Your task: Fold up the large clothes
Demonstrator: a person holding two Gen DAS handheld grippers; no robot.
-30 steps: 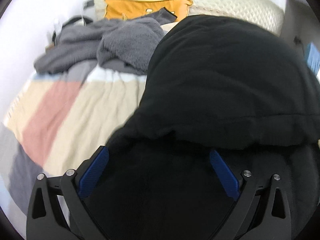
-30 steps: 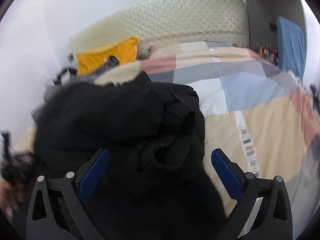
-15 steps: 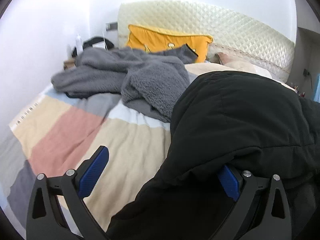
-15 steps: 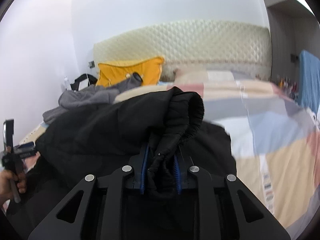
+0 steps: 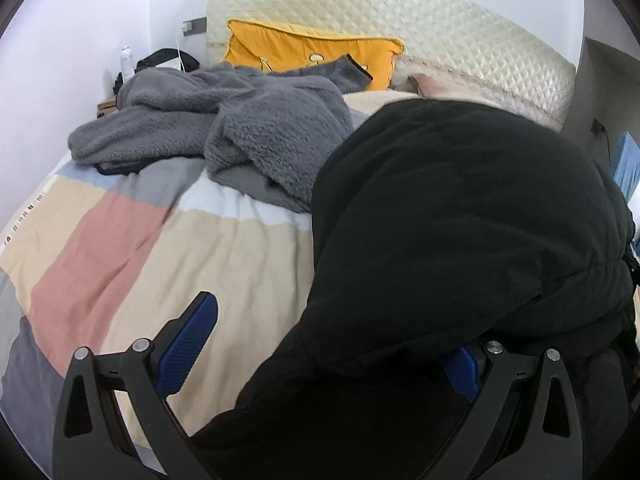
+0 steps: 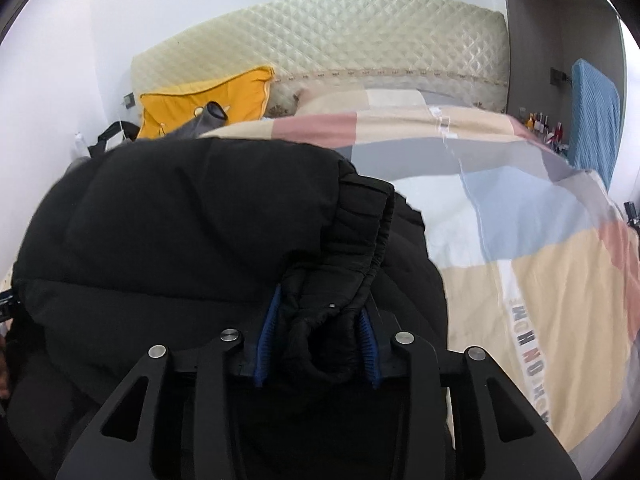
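A bulky black padded jacket [image 5: 460,220] lies heaped on the bed and fills the right half of the left wrist view. My left gripper [image 5: 332,332] stands open at its near edge. The left blue pad [image 5: 188,344] is over bare bedcover, and jacket cloth drapes over the right finger. In the right wrist view my right gripper [image 6: 318,304] has its blue pads pressed on the gathered elastic edge of the jacket [image 6: 180,220]. Its jaws are opening slightly with the cloth still between them.
A grey fleece garment [image 5: 260,136] lies crumpled behind the jacket, in front of a yellow pillow [image 5: 312,52] and a quilted cream headboard [image 5: 440,48]. The colour-block bedcover [image 6: 520,220] spreads to the right. A blue towel [image 6: 592,112] hangs at the far right.
My right gripper went from wide open to closed on the jacket's elastic edge and moved with it. The jacket has shifted right, out from between the left gripper's jaws.
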